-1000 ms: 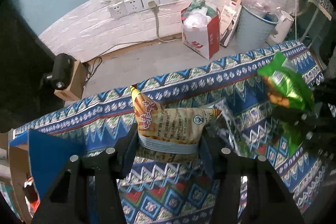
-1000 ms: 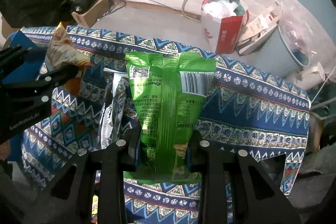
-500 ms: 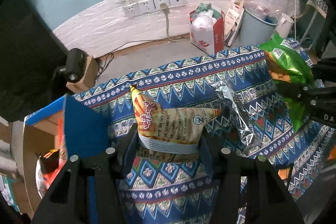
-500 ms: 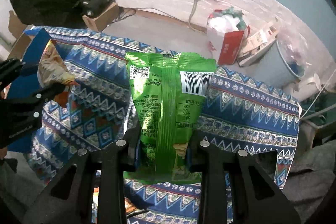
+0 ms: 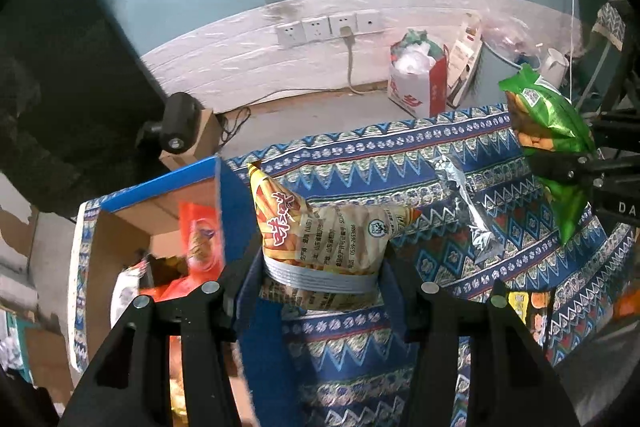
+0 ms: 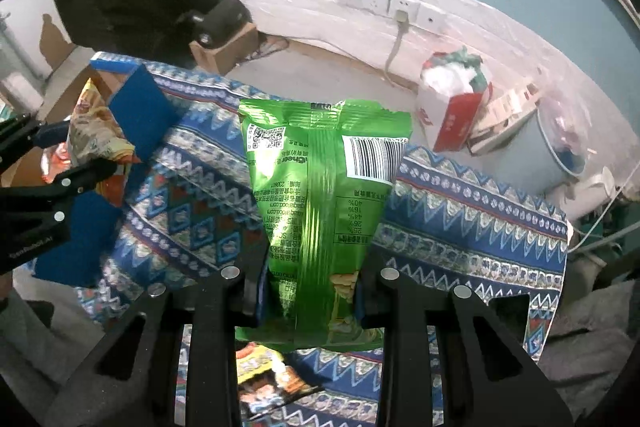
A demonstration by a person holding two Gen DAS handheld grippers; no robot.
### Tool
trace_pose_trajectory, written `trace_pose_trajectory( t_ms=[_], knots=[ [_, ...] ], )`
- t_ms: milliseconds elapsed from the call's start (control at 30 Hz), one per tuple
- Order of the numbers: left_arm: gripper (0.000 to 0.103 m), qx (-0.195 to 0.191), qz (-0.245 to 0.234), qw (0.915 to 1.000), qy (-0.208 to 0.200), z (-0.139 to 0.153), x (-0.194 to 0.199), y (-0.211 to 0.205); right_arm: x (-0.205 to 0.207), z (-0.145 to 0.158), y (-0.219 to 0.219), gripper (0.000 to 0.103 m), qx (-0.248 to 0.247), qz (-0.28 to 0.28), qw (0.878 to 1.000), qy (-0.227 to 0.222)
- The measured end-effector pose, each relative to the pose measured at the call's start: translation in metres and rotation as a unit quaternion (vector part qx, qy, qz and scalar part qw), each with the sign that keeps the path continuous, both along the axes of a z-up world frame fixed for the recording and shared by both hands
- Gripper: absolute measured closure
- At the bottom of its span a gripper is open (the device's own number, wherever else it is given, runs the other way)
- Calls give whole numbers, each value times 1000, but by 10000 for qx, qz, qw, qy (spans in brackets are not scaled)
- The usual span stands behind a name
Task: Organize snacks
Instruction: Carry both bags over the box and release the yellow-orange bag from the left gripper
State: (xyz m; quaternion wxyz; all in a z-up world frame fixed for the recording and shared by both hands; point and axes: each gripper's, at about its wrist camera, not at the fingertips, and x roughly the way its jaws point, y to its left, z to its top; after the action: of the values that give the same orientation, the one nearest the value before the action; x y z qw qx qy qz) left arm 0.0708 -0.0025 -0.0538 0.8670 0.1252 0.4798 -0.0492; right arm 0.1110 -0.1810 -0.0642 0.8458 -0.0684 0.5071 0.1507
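My left gripper (image 5: 320, 267) is shut on a beige and yellow snack bag (image 5: 332, 239), held above the patterned tablecloth (image 5: 400, 163). Just left of it stands an open cardboard box (image 5: 120, 227) with blue flaps and orange snack bags (image 5: 198, 239) inside. My right gripper (image 6: 310, 291) is shut on a green snack bag (image 6: 320, 195), also lifted off the cloth. In the left wrist view that green bag (image 5: 548, 123) hangs at the right edge. A silver packet (image 5: 468, 211) lies on the cloth between the two grippers. In the right wrist view the left gripper (image 6: 60, 163) is at the far left, beside a blue flap (image 6: 140, 111).
Another colourful snack packet (image 6: 264, 375) lies on the cloth under the green bag. Beyond the table's far edge, a red and white paper bag (image 5: 416, 83), a grey bin (image 5: 500, 75) and a black camera on a small box (image 5: 176, 123) stand on the floor. Wall sockets (image 5: 328, 27) are behind.
Both grippers have risen with their bags and shifted left. The open box with orange bags has come into view beside the left gripper. The silver packet stays on the cloth.
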Motion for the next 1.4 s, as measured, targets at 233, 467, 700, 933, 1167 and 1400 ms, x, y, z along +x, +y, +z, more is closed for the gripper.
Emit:
trace_pose_trajectory(
  t_ms=[233,467,700,933,1167,1400],
  knots=[
    [49,59,142,9996,-233,21,-14,24,-4,16,25,74,155,205,9996,-107],
    [49,12,320,9990,-310,31,-21,50,-5,24,52,74,228,464,9986,-137],
    [49,-18,545,9978,-389,37,-29,77,3,29,88,74,271,743,9968,-133],
    [49,9,835,9957,-397,34,-37,111,10,30,131,74,291,1058,9939,-113],
    [49,-75,1228,9919,-310,27,-45,153,15,25,174,74,273,1387,9900,-27],
    [48,-152,1538,9879,-133,13,-53,186,21,21,212,74,286,1600,9867,77]
  ],
)
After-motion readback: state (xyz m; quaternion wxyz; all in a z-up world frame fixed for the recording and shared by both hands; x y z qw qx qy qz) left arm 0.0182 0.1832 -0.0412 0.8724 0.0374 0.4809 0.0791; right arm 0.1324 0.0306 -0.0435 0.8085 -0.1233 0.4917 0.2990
